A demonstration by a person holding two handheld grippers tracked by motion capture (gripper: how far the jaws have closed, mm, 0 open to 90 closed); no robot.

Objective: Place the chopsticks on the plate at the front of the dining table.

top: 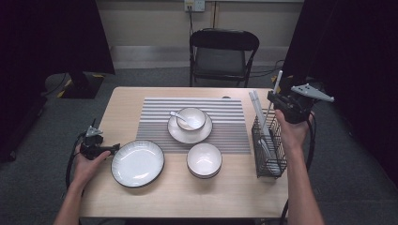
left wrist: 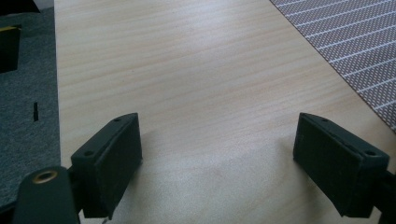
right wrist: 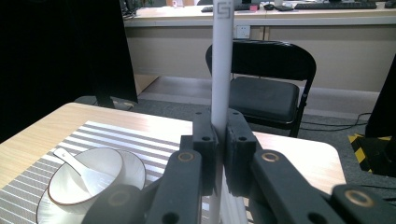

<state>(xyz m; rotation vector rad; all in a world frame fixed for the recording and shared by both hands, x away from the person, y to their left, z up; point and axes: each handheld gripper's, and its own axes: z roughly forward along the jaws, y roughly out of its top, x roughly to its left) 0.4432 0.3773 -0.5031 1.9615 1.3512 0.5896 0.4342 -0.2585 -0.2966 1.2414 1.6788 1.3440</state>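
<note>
White chopstick is clamped upright in right gripper; left gripper jaws apart over wooden table. Two bowls, two plates, one chair.

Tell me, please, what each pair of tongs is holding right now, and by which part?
The right tongs are shut on a white chopstick partway along its shaft. The left tongs are open, holding nothing.
</note>
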